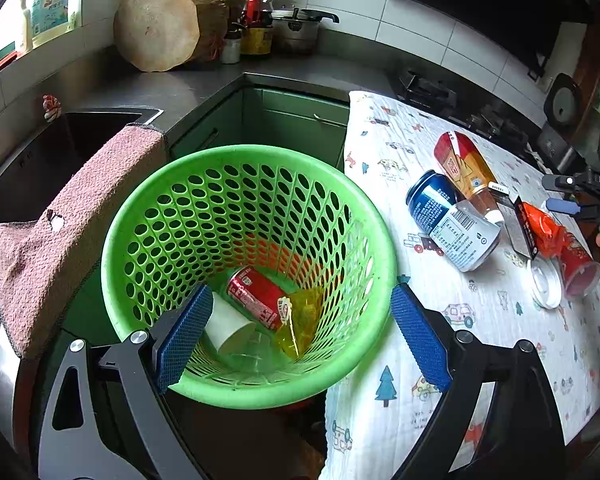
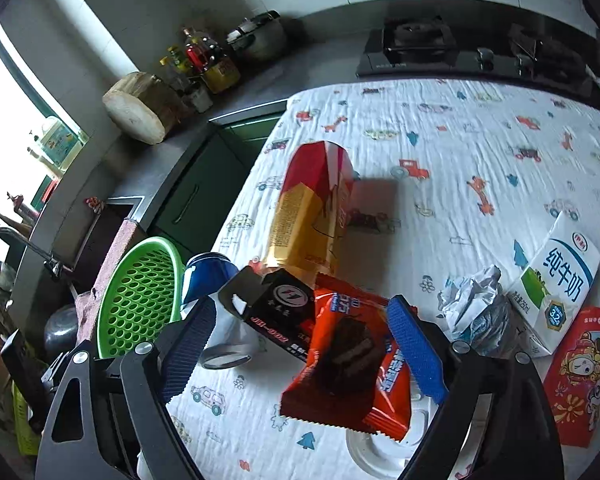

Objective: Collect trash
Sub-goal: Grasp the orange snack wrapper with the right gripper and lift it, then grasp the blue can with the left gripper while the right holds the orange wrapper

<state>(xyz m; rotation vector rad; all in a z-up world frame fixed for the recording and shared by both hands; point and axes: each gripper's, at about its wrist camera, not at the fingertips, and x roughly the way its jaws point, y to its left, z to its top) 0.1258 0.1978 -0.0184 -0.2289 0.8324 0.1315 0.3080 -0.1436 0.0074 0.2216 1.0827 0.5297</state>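
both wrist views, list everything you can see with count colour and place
basket: 1, green, beside the table edge
soda can: 1, red, in the basket
paper cup: 1, white, in the basket
wrapper: 1, yellow, in the basket
blue can: 1, blue and white, lying on the tablecloth
bottle: 1, red and gold, lying on the tablecloth
small box: 1, black, by the bottle
snack packet: 1, orange-red, between the right jaws
milk carton: 1, white, right side
crumpled paper: 1, white, by the carton
towel: 1, pink, by the sink
left gripper: open, over the basket
right gripper: open
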